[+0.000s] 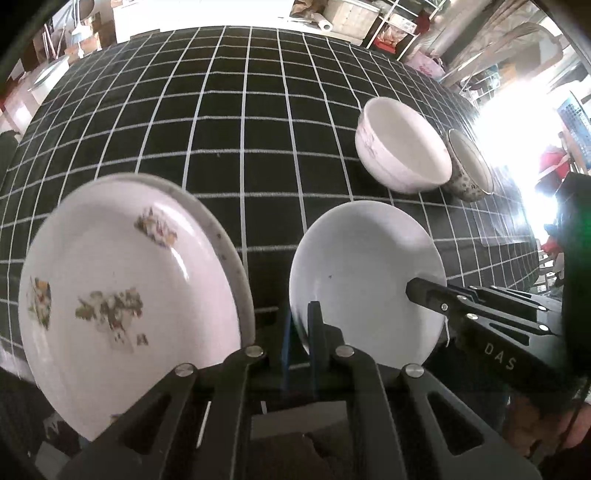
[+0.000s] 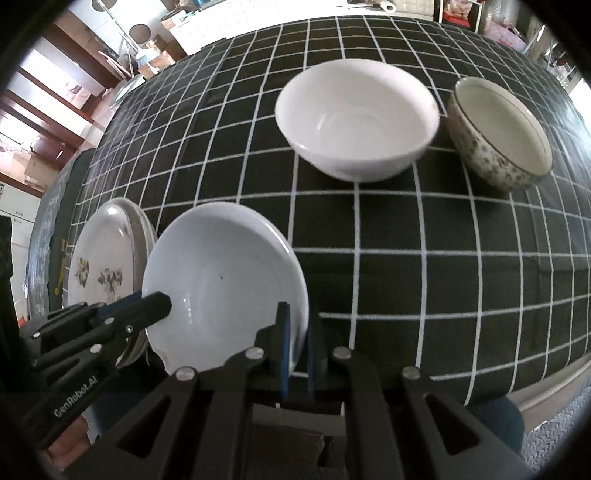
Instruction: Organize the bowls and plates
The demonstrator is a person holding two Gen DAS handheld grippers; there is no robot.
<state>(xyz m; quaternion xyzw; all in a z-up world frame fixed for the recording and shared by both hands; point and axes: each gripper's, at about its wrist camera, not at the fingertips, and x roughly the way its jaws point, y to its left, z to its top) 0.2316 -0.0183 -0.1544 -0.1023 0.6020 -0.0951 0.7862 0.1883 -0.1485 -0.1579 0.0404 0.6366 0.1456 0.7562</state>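
Both the left claw (image 1: 302, 345) and right claw (image 2: 298, 350) are clenched on opposite rims of the plain white plate (image 2: 225, 280), held at the worktop's (image 2: 406, 280) near edge beside the stacked floral plates (image 1: 122, 295), so the stacking step seemingly needs it set on them.

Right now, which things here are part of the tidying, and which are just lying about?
Part of the job:
plain plate, pinched at its rim by both the left gripper and the right gripper
flowered plates
white bowl
speckled bowl

Lying about:
checked cloth
paper roll
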